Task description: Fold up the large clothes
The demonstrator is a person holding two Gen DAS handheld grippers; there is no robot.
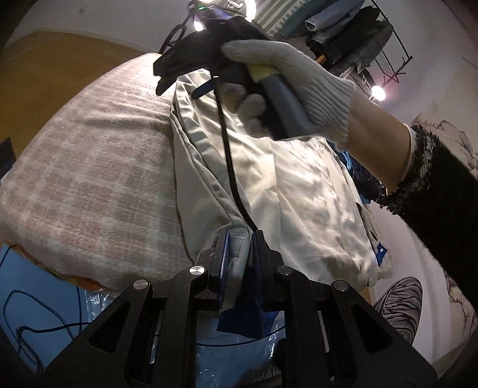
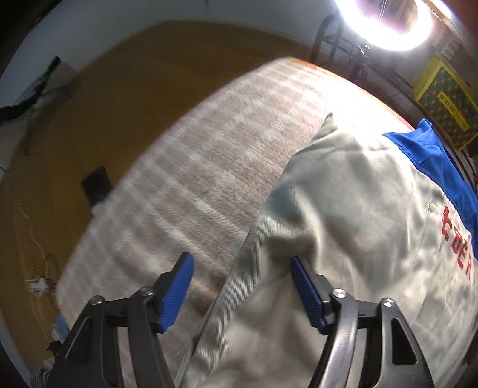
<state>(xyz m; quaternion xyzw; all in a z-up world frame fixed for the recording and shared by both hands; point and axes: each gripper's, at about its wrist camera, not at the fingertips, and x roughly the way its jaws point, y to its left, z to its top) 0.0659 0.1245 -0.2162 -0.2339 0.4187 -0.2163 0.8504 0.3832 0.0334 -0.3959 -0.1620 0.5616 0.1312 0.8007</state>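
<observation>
A pale grey jacket [image 1: 298,191] with a blue panel [image 2: 430,155] and red letters [image 2: 457,247] lies spread on a table under a beige checked cloth [image 1: 89,179]. My left gripper [image 1: 240,250] is shut on the jacket's near hem, and the fabric is bunched between its pads. In the left wrist view a grey-gloved hand [image 1: 286,65] holds the other gripper above the jacket's far end. My right gripper [image 2: 242,295] is open and points steeply down over the jacket's left edge [image 2: 269,209]. Its blue pads [image 2: 176,295] stand apart and press on nothing.
A rack of hanging clothes [image 1: 352,32] stands behind the table. Bright lamps [image 2: 385,21] glare from the back. Blue sheeting with a cable [image 1: 44,298] lies below the table's near edge. An orange-brown floor [image 2: 89,119] with a power strip [image 2: 38,286] lies to the left. A yellow box [image 2: 448,110] sits far right.
</observation>
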